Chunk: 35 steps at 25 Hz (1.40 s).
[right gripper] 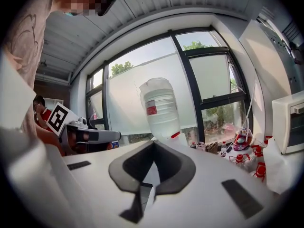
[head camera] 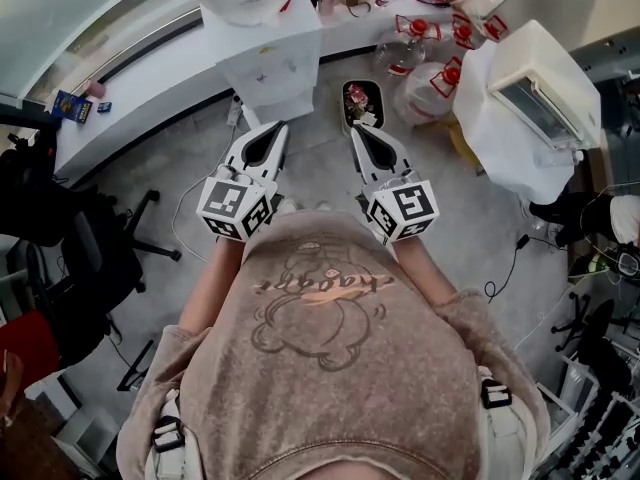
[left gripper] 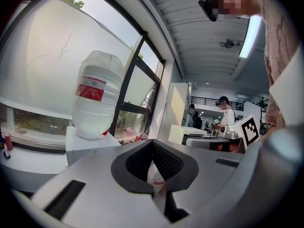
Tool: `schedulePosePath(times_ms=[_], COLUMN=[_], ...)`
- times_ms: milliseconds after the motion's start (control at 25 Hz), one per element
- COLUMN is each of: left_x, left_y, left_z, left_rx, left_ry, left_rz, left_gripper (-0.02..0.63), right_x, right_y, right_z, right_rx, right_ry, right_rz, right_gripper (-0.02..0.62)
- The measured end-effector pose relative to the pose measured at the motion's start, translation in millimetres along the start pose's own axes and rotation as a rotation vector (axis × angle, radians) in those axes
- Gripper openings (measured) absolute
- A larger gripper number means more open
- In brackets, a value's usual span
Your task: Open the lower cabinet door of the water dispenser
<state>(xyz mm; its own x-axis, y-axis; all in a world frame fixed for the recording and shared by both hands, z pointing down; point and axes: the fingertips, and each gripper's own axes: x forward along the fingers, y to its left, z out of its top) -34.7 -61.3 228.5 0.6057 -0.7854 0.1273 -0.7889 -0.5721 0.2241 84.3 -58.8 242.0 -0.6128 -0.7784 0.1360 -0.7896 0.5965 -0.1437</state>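
- An office-like workroom.
- Ahead of the left tongs (head camera: 272, 128): a long curved counter (head camera: 150, 96) under tall windows (right gripper: 209, 80).
- Left of them: a black office chair (head camera: 75, 258).
- Beyond the right tongs (head camera: 357, 130): spare water jugs (head camera: 425, 80).

A strip of bare floor (head camera: 318, 158) runs open from the left hand-held gripper (head camera: 282, 126) and the right hand-held gripper (head camera: 354, 128) up to the dispenser (head camera: 272, 58) — the left one has the straighter way in. Just ahead of the right one a dark tray (head camera: 362, 103) lies on the floor beside the dispenser, with bottles (head camera: 425, 68) and a white box (head camera: 535, 98) crowding the far right. To the left the bench (head camera: 130, 108) curves along behind the dispenser, and a chair (head camera: 85, 248) stands well back.
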Motion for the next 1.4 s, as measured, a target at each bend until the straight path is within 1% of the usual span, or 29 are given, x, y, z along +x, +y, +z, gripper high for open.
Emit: schedulePosePath(times_ms=[240,480,720,960,1400], left_x=[9,13,16,18,20], left_y=[10,23,32,34,39], left_z=[-22,-38,-34,-28,-24], left_rx=[0.025,0.041,0.018,0.023,0.013], left_ry=[0.016,0.038,0.030,0.023,0.025], left_rz=[0.002,0.026,0.040,0.038,0.056], left_gripper=[0.017,0.017,0.017,0.017,0.017], right_x=[7,13,19,24,33], right_y=[-11,-18,-22,-21,-22], right_z=[-16,-33,-32,-30,-25], right_rx=[-0.015,-0.027,-0.019,-0.020,-0.024], right_ry=[0.008,0.046,0.042,0.031,0.027], right_rz=[-0.015,-0.025,-0.019,-0.017,-0.006], right_gripper=[0.006,0.006,0.006,0.005,0.005])
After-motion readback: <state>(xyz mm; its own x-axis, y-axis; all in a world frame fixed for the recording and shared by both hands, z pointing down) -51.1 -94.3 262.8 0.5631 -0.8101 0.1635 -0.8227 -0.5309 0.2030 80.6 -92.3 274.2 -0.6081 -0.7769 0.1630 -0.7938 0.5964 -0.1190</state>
